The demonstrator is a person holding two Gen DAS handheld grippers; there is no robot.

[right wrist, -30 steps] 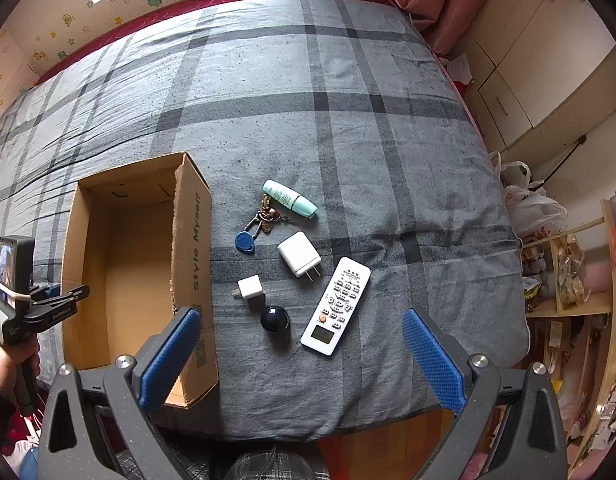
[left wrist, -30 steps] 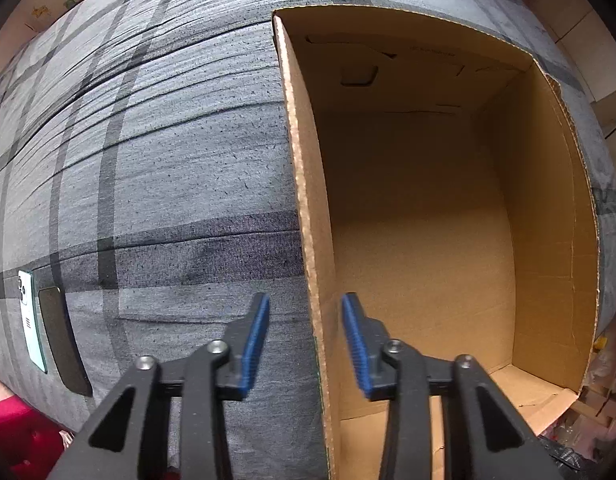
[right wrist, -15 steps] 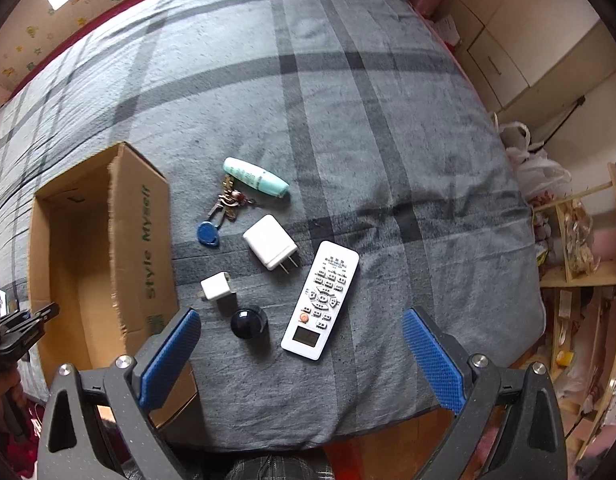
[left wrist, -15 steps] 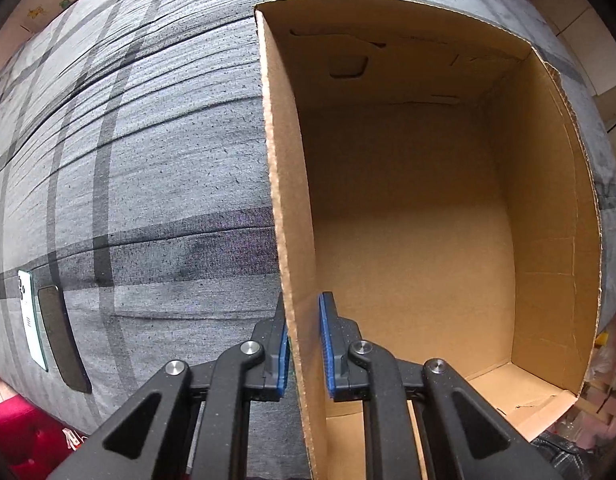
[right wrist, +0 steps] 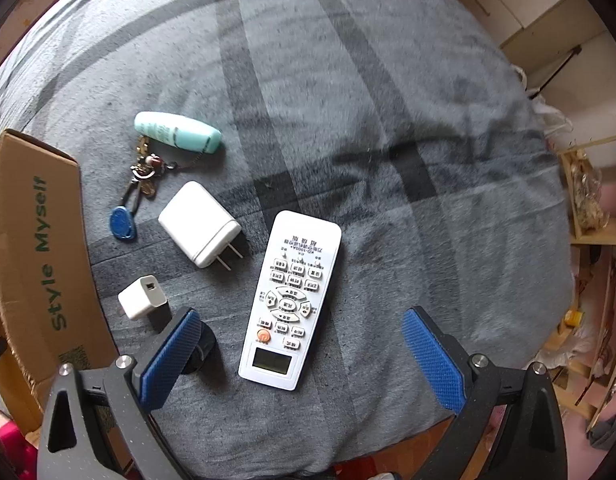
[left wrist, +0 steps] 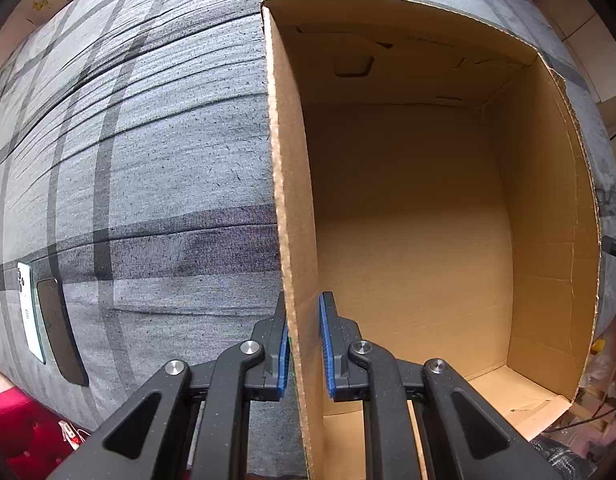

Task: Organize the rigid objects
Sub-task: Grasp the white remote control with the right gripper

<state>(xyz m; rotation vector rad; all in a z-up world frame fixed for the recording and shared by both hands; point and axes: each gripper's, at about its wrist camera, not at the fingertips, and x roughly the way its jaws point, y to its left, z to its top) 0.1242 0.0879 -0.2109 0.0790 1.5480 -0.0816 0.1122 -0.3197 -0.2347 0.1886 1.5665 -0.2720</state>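
We read "Style Myself" in green on the cardboard box outer wall. Remote carries small print & button labels, too tiny to make out. No other legible txt.

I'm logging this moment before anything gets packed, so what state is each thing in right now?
Left tongs: shut on the cardboard box wall.
Right tongs: open, above the bed, holding nothing.
Cardboard box: open-topped, nothing visible inside.
Remote: lying flat, buttons up.
Large charger: on its side, prongs out.
Small charger: on the bed, port showing.
Green tube: lying down, closed.
Keys: loose on the bed.
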